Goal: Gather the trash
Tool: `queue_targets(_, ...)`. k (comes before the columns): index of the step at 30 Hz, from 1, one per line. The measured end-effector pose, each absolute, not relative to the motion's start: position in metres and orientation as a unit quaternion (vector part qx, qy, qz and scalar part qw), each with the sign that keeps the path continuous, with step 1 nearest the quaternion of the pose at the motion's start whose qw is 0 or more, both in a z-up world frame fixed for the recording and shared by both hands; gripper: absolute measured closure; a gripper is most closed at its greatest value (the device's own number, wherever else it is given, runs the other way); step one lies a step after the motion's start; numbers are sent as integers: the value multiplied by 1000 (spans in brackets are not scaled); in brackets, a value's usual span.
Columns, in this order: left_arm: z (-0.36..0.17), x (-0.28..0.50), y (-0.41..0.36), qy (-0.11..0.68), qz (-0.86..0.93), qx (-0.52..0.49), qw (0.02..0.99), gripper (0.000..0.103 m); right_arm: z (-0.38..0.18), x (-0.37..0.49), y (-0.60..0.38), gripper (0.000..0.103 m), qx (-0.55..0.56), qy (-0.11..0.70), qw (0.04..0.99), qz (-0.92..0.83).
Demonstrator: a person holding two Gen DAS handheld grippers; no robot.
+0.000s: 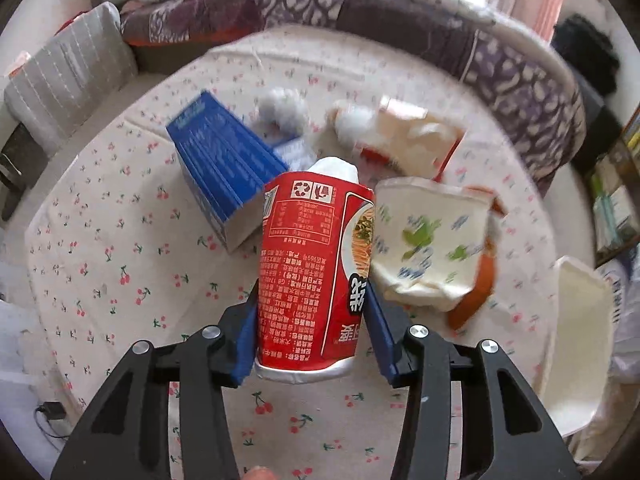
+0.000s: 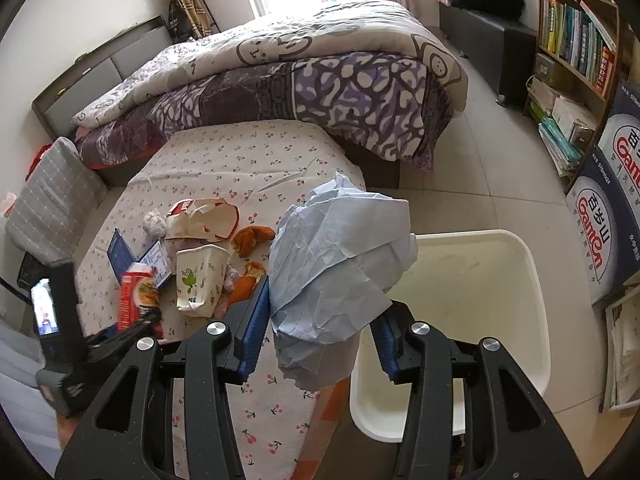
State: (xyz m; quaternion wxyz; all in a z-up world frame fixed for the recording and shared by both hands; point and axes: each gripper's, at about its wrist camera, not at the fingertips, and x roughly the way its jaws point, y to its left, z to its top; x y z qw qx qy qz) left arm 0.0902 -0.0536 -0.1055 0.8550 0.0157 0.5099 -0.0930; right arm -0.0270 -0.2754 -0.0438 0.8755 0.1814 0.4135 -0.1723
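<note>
A red instant-noodle cup stands on the cherry-print tablecloth, and my left gripper is shut on its sides, both blue pads against the wall. In the right wrist view the same cup shows at the left with the left gripper's black body beside it. My right gripper is shut on a crumpled light-blue sheet of paper, held up over the table's edge next to the white bin.
On the cloth lie a blue carton, a crushed white paper cup with green print, orange peel, a torn red-and-white paper bag and a tissue wad. A bed stands behind and a bookshelf at the right.
</note>
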Motion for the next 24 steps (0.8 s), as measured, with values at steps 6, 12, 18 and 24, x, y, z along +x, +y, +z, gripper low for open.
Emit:
queue_targets(6, -67, 81, -54, 467, -113, -17, 877, 56, -38, -34, -284, 58, 187, 399, 877, -194)
queue_targets(12, -39, 59, -74, 427, -139, -15, 893, 56, -34, -44, -298, 57, 194, 383, 874, -227)
queue_targets(18, -35, 37, -102, 417, -170, 6, 893, 56, -31, -58, -319, 51, 199, 376, 863, -273)
queue_targets(24, -41, 15, -137, 424, -204, 26, 882, 56, -24, -79, -342, 19, 218, 351, 851, -324)
